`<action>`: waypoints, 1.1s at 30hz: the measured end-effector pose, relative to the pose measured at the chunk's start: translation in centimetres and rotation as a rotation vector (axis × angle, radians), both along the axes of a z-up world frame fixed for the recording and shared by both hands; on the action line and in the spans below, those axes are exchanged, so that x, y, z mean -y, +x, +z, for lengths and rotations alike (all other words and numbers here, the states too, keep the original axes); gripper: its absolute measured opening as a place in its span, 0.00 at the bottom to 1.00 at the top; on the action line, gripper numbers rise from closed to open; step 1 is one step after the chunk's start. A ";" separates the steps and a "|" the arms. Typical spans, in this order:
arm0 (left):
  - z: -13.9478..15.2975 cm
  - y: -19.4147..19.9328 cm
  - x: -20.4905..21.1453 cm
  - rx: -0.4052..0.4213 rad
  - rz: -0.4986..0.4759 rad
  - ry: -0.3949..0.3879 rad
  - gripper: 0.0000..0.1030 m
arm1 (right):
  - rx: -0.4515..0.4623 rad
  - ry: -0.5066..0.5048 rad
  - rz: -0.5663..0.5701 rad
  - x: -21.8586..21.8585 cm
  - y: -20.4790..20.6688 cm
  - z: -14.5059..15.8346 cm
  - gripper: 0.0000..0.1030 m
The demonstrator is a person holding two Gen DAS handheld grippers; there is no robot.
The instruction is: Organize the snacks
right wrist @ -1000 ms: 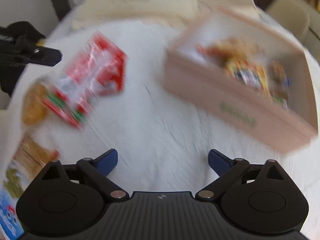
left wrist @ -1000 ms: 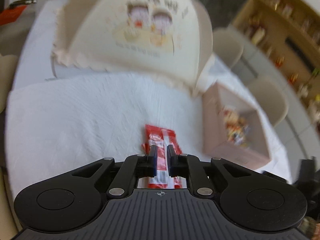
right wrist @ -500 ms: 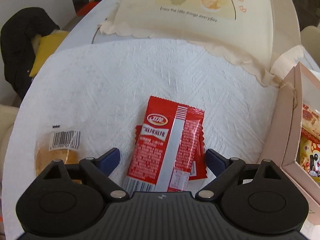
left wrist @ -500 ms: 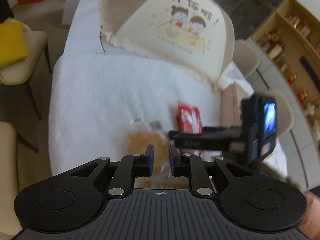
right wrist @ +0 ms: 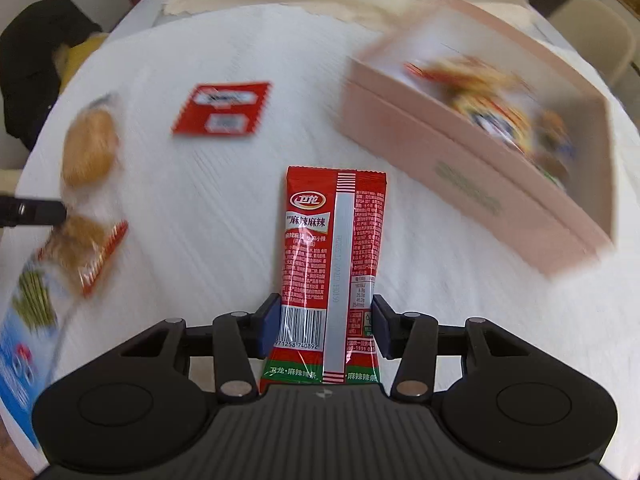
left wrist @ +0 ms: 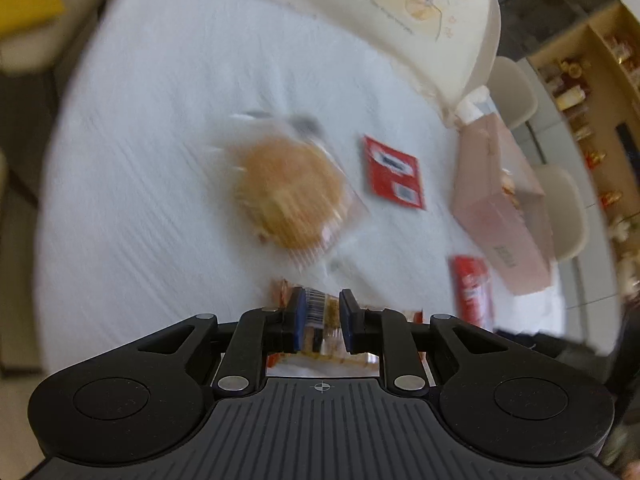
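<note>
My right gripper (right wrist: 323,326) is shut on a long red spicy-strip packet (right wrist: 334,248) and holds it above the white tablecloth. The pink box (right wrist: 472,184) with several snacks in it lies ahead to the right. My left gripper (left wrist: 322,322) is nearly closed over a clear packet with a barcode and brown pastry (left wrist: 320,312); grip unclear. A wrapped round bun (left wrist: 288,196) lies ahead of it, and a small red packet (left wrist: 394,172) to its right. The held red packet (left wrist: 470,288) and pink box (left wrist: 504,220) show at right.
A cream food cover (left wrist: 420,12) stands at the table's far side. A blue-and-white snack bag (right wrist: 24,320) lies at the left edge. Chairs (left wrist: 560,208) stand beyond the round table's right edge; a dark coat (right wrist: 36,64) is on a chair at left.
My right gripper has closed on the long red packet and lifted it, swinging toward the pink box. My left gripper has moved back over the barcode packet near the bun.
</note>
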State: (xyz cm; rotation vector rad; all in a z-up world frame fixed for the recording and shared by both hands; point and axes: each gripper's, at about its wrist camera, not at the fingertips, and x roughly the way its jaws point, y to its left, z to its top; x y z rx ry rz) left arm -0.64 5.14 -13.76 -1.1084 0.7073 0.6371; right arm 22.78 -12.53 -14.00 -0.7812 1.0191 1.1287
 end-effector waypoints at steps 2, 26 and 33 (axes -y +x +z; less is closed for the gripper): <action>0.0 1.1 0.8 0.060 -0.041 -0.069 0.21 | 0.019 0.014 -0.010 1.5 0.0 0.0 0.57; 2.3 13.0 7.7 -0.391 -0.828 0.644 0.25 | -0.010 0.060 -0.128 4.8 0.5 -0.5 0.75; 3.0 16.5 6.7 -0.260 -0.845 0.402 0.42 | -0.012 0.068 -0.137 5.7 1.0 -0.4 0.75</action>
